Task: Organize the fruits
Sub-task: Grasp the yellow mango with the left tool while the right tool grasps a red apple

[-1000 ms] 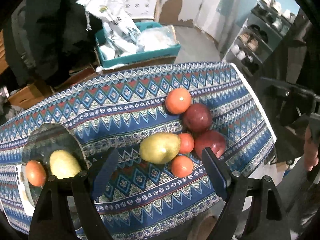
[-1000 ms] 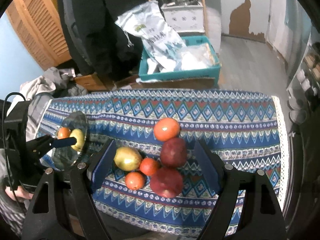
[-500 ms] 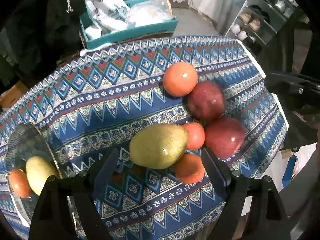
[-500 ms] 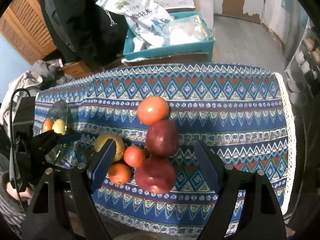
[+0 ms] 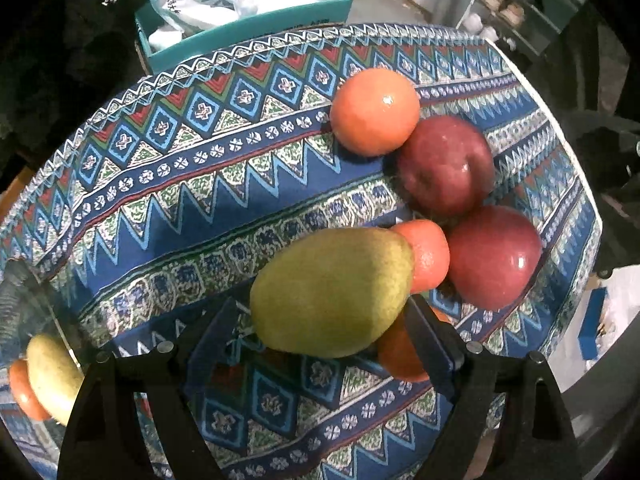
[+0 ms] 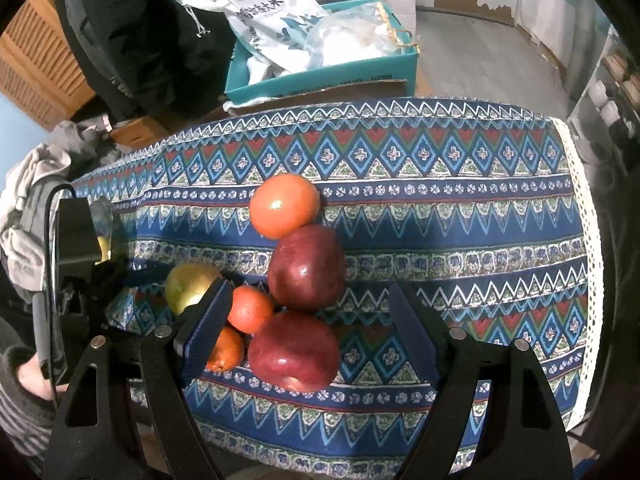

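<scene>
A green-yellow mango [image 5: 332, 292] lies on the patterned tablecloth [image 5: 224, 184] between the fingers of my left gripper [image 5: 320, 336], whose jaws are opening; the pads do not press on it. Beside it cluster two small oranges [image 5: 428, 256] [image 5: 400, 352], two red apples [image 5: 494, 256] [image 5: 446, 166] and a big orange [image 5: 374, 112]. My right gripper [image 6: 310, 332] hangs open over the nearer red apple [image 6: 294, 350], its left finger [image 6: 208, 324] in front of a small orange [image 6: 226, 350]. At the left a glass plate [image 5: 24, 312] holds a pear [image 5: 52, 376] and an orange [image 5: 22, 392].
A teal box [image 6: 320, 76] full of plastic bags stands on the floor behind the table. The cloth's lace edge [image 6: 580, 240] marks the table's right end. Shelves [image 5: 520, 4] stand at the far right. A hand in a striped sleeve [image 6: 32, 384] holds the left tool.
Both grippers have dropped toward the fruit pile. The mango now lies between the left fingers and the near red apple between the right fingers. No fruit has moved.
</scene>
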`<state>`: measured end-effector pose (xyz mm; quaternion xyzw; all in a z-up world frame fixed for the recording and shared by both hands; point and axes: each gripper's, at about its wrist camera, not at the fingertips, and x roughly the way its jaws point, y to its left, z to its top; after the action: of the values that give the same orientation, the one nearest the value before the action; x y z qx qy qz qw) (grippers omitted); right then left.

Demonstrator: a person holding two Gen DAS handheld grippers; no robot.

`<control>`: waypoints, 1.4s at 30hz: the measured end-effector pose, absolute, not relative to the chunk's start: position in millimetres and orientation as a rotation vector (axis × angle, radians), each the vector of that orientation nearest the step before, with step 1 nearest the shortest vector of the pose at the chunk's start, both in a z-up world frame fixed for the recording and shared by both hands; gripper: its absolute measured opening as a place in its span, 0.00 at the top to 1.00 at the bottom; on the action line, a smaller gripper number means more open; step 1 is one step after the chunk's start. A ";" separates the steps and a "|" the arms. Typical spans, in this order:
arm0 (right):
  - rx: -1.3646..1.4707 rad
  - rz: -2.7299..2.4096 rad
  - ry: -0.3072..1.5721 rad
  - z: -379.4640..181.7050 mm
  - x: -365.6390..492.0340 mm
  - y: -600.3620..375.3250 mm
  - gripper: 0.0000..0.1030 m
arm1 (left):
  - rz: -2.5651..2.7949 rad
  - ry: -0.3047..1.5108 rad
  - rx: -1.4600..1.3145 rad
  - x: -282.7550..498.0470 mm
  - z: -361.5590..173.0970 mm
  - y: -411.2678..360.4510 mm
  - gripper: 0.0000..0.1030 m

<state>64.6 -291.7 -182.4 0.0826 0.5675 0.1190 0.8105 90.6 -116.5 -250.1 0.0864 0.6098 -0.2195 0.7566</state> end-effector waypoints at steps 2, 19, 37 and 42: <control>0.180 0.253 1.215 -183.7 65.4 -293.2 0.21 | -0.483 1.338 0.168 94.6 -252.3 -115.3 0.14; 0.175 0.258 1.266 -216.2 79.8 -283.1 0.21 | -0.523 1.333 0.148 109.4 -262.3 -123.2 0.27; 0.148 0.287 1.385 -283.6 117.2 -246.8 0.22 | -0.413 1.309 0.077 122.2 -250.2 -86.6 0.27; 0.133 0.285 1.387 -290.5 119.4 -244.0 0.32 | -0.404 1.313 0.072 121.3 -251.5 -84.5 0.27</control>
<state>119.4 -244.0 -290.5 0.0612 0.6366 0.1310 0.7575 121.3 -84.5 -251.5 0.0335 0.6059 -0.1865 0.7727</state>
